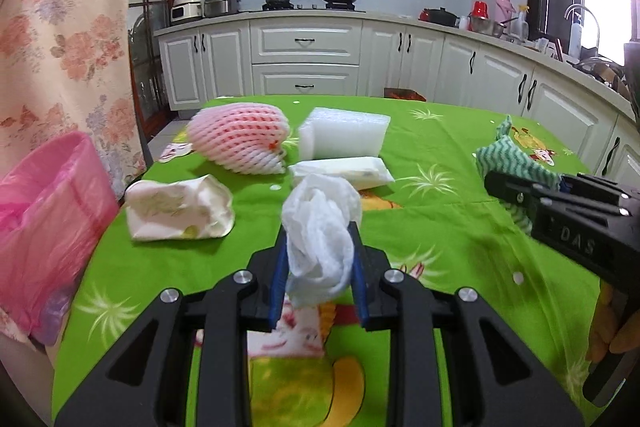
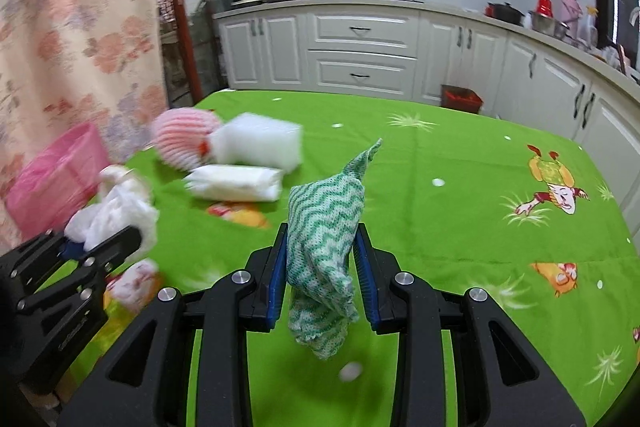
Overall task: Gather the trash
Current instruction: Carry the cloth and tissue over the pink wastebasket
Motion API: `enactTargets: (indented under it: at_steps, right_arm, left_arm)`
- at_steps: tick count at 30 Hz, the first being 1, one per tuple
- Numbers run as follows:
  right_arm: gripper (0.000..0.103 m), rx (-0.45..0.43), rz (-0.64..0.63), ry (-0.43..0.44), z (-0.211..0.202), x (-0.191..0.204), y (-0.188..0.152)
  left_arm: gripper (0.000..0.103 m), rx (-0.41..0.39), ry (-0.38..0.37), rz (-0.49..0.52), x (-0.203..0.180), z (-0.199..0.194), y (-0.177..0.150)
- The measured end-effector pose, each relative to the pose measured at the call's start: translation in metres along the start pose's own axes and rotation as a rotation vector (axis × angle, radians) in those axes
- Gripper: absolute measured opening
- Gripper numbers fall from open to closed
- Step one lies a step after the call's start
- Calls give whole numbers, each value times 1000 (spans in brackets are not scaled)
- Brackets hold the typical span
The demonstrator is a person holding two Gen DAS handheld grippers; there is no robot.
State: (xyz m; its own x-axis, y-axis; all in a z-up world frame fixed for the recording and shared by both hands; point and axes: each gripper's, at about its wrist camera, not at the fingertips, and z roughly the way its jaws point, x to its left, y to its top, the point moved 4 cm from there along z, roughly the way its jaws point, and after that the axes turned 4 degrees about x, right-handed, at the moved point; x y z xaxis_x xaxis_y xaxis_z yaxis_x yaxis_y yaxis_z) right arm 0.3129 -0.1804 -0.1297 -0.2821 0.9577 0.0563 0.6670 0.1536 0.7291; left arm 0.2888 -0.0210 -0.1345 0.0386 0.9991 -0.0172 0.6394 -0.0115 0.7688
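Both hands are loaded right now. The left gripper has its fingers pinching a crumpled white paper towel, lifted clear of the green-clothed counter. The right gripper has its fingers clamped on a green-and-white zigzag cloth, which hangs down between them with one pointy corner sticking up.

What matters next, I'd say, is where the bin is. The pink-lined trash bin sits off the left edge of the counter, so it's left of both grippers and clearly closer to the left one. The right gripper has to cross the whole counter to get there.

Still lying on the counter on the far-left side: a pink foam fruit net, a white foam block, a flat white packet just in front of it, and a crumpled printed wrapper nearest the bin.
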Motion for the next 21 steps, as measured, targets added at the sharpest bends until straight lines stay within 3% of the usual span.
enactTargets:
  at_steps: [9,21]
  right_arm:
    - [31,-27,-100,90,-28,53,-19]
    - [31,-22,-184,201,-30,104,-25]
  left_arm:
    - [27,-78,39,-34,29,-55,-18]
    - [27,-115,125,-73,78,-84,-38]
